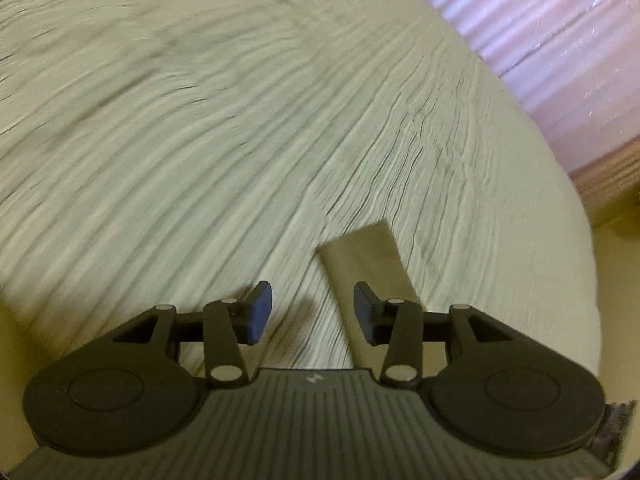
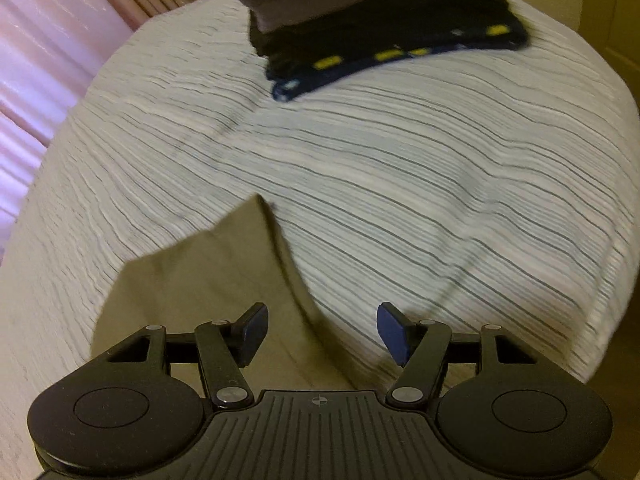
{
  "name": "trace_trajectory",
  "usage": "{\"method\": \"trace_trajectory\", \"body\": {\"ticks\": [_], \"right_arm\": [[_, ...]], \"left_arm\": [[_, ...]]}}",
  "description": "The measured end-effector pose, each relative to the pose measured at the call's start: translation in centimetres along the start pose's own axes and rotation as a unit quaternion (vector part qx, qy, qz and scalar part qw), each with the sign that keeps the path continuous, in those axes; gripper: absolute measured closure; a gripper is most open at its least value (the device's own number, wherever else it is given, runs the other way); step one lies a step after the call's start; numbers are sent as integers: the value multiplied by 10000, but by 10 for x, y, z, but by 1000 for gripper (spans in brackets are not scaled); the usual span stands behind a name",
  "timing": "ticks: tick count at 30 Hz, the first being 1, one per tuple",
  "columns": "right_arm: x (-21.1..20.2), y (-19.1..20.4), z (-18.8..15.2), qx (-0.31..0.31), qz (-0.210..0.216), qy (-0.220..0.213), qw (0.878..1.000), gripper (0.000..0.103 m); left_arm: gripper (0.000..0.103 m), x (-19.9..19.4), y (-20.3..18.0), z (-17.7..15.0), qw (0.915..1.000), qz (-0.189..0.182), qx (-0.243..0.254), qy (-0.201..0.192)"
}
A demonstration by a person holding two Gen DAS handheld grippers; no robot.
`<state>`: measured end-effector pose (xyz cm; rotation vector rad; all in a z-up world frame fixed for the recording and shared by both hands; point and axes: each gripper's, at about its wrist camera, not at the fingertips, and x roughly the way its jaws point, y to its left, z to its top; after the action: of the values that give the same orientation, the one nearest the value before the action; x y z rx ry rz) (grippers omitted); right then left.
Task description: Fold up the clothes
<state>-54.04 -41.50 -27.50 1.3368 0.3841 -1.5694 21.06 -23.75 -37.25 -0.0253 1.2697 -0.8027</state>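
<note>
Fingers of the left gripper (image 1: 313, 312) stand spread, gripping nothing, above a striped cloth (image 1: 240, 140) (blurred); a tan strip (image 1: 368, 264) runs up between them, nearer the right pad. The right gripper (image 2: 322, 334) is also spread wide and empty, over one tan garment (image 2: 208, 272) that lies under its left finger. One stack of folded clothes (image 2: 380, 28) sits well beyond.

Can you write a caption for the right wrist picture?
Open right gripper over khaki cloth, folded clothes pile beyond on striped cover.
</note>
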Motion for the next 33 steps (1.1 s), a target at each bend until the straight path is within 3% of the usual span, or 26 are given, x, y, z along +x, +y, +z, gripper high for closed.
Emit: {"method": "trace_trajectory", "body": {"ticks": [2,3,5,8,10,13,16,17,18,19,21,22,23,24,25,28,33], "right_arm": [[1,4,-2,68,-20,-35,10000,39],[2,4,-5,143,-75,-37,9999,39],[4,4,-11,311,-199,-33,9993,39],[3,0,-24,658,-344,-21,9972,39],[-1,0,-30,852,-406,-75,9955,39],[-11,5,-36,1090,-433,-208,9929,39],[-17,14,-41,1260,-351,-296,9910,39],[-16,18,-44,1262,-330,-283,9911,39],[-15,21,-47,1257,-310,-264,9912,39],[-14,25,-50,1252,-290,-244,9914,39],[-10,31,-56,1243,-264,-176,9917,39],[-6,33,-60,1235,-261,-109,9919,39],[-2,34,-63,1220,-259,-44,9922,39],[1,35,-65,1204,-263,13,9924,39],[3,35,-67,1184,-260,49,9926,39],[7,32,-66,1083,-294,85,9936,39],[14,28,-48,875,-367,53,9955,39]], "left_arm": [[58,27,-18,14,9998,-127,93,117],[61,34,-22,19,9995,-245,153,153],[100,49,-31,29,9982,-481,274,225],[103,71,-44,44,9949,-834,455,332],[103,62,-61,67,9874,-1421,700,-32],[103,13,-86,115,9514,-2623,1158,-1120],[102,-43,-89,159,9022,-3422,1673,-2024],[102,-53,-84,168,8933,-3495,1841,-2144],[101,-58,-77,174,8916,-3448,1951,-2193],[94,-56,-65,177,9036,-3113,1946,-2209],[81,-36,-32,179,9464,-1865,1580,-2109],[78,-22,-11,177,9669,-1233,1156,-1911],[80,-8,12,174,9807,-739,700,-1667],[82,1,34,167,9879,-533,273,-1430],[82,5,48,157,9902,-429,31,-1329],[82,4,65,122,9931,-151,-8,-1167],[79,5,64,90,9967,-164,-258,-750]]}}
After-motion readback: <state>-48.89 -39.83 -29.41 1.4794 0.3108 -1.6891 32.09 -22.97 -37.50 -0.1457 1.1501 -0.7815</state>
